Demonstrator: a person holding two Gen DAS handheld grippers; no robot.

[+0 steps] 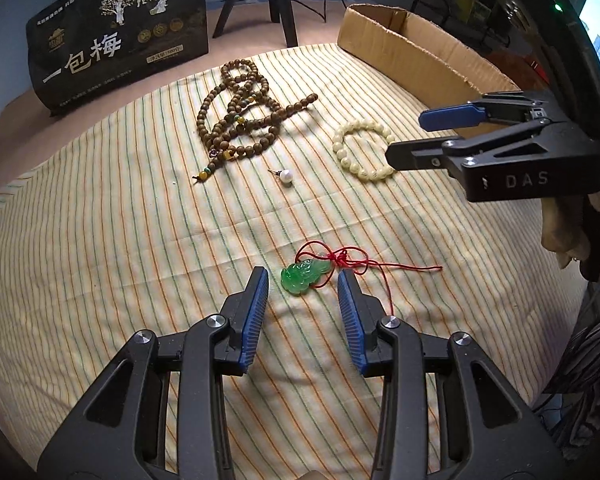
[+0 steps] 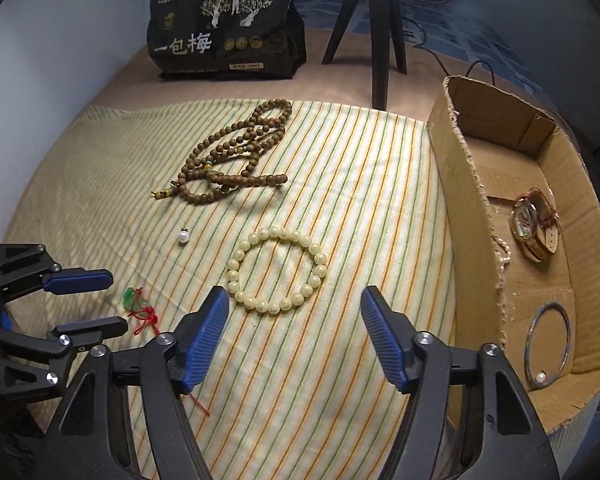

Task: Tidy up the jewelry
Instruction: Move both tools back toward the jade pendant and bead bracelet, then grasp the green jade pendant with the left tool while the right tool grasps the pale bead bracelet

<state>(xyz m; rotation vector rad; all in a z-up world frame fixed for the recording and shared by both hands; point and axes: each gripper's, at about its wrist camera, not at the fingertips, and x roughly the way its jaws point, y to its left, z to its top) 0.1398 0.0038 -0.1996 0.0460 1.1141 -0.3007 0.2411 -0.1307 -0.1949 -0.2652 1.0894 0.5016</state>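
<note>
Your left gripper (image 1: 302, 282) stands part open over the striped cloth (image 1: 100, 240), the carved green pendant (image 1: 305, 277) on its knotted red cord (image 1: 342, 259) lying between the blue ribbed fingertips, unpinched, while your right gripper (image 2: 294, 304) gapes wider and empty, the cream bead bracelet (image 2: 277, 270) just ahead of its tips. Only the right wrist view looks into the cardboard box (image 2: 474, 240): a leather-strapped watch (image 2: 534, 224) and a thin metal bangle (image 2: 548, 346). Both views show the brown wooden bead string (image 1: 242, 114) and a loose pearl (image 1: 286, 178)

Green pendant (image 1: 302, 277), cream bracelet (image 2: 277, 270) — flat
</note>
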